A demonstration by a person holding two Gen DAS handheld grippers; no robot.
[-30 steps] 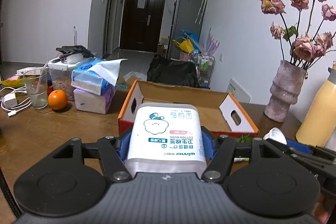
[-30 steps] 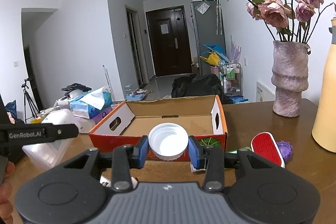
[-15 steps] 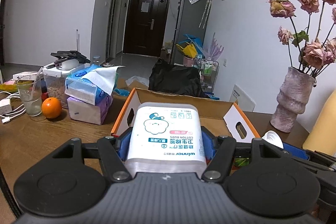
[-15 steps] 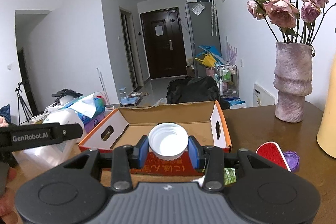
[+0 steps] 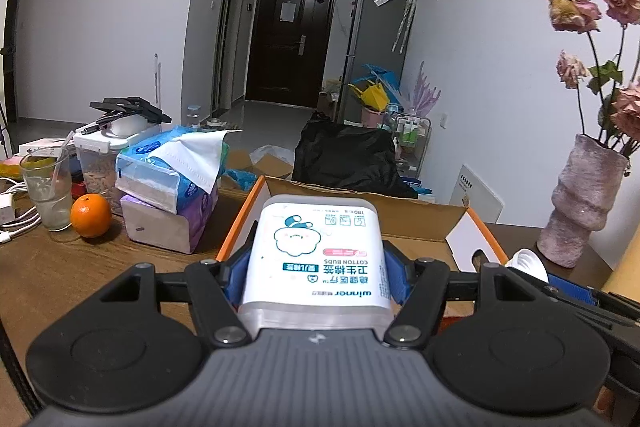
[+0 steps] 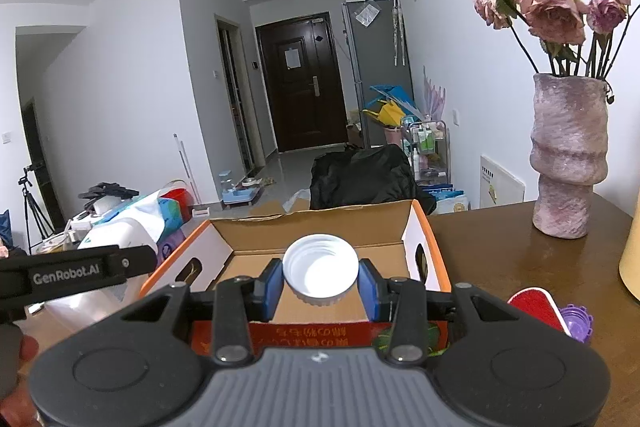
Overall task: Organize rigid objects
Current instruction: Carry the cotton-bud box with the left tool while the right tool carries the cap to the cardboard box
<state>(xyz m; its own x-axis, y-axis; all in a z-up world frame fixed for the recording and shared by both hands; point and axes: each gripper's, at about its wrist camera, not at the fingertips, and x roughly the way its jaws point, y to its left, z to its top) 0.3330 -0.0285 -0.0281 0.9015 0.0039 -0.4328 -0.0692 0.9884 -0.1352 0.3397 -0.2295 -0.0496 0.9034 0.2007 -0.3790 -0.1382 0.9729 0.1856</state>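
Left gripper [image 5: 316, 263], carrying the cotton buds box [image 5: 316, 255], is advancing toward the cardboard box [image 5: 416, 223], now over its near wall. Right gripper [image 6: 320, 283], carrying the white cap [image 6: 320, 269], is advancing likewise, reaching over the same box's interior.

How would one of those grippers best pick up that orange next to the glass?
Probably from above, with the pads closing across the widest part of the orange. It is round and smooth, so a grip off its middle could slip. A drinking glass and a tissue pack crowd its sides, so the top looks freest.
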